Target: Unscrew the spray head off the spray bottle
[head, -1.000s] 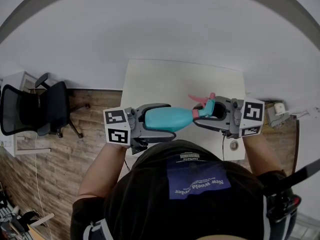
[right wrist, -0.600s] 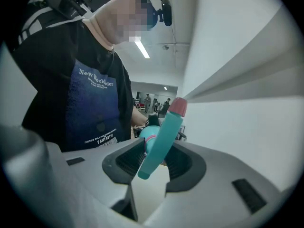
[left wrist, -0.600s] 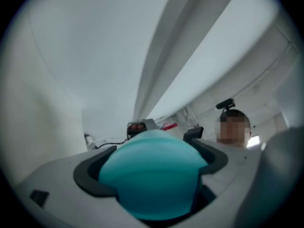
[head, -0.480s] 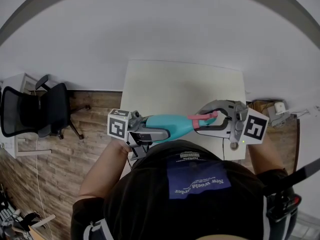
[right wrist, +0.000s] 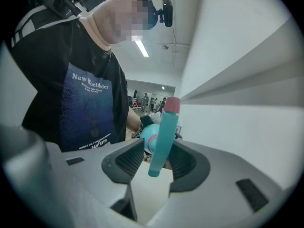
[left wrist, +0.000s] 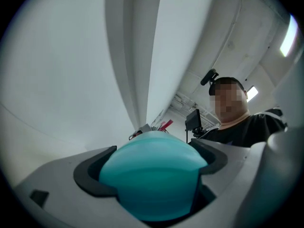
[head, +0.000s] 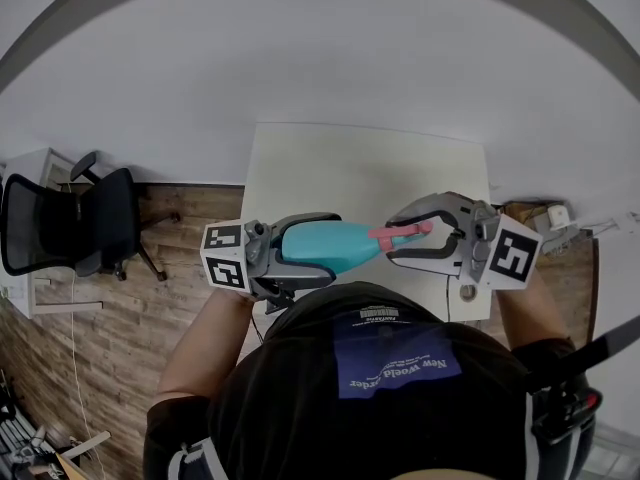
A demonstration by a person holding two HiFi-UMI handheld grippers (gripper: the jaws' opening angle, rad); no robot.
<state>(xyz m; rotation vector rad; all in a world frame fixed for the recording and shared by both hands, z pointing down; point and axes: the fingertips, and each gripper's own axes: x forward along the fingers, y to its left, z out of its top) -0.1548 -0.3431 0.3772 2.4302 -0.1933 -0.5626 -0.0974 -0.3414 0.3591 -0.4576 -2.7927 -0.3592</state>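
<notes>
A teal spray bottle [head: 320,245] is held level above the near edge of the white table [head: 360,158]. My left gripper [head: 335,249] is shut on its body; in the left gripper view the bottle's rounded base [left wrist: 154,179] fills the space between the jaws of the left gripper [left wrist: 154,163]. My right gripper [head: 395,236] is shut on the spray head [head: 405,232], teal with a pink nozzle. In the right gripper view the spray head [right wrist: 166,125] stands between the dark pads of the right gripper [right wrist: 159,163], and the bottle's shoulder [right wrist: 151,142] with a pink collar shows behind it.
A black office chair [head: 70,218] stands on the wooden floor at the left. A small round object [head: 467,290] lies at the table's near right corner. A small box [head: 556,218] sits off the table's right side. My own body fills the lower view.
The right gripper has rolled with the spray head: the pink trigger that stuck up now lies flat along the bottle. The left gripper with the bottle rolled over and back, and now sits slightly further left.
</notes>
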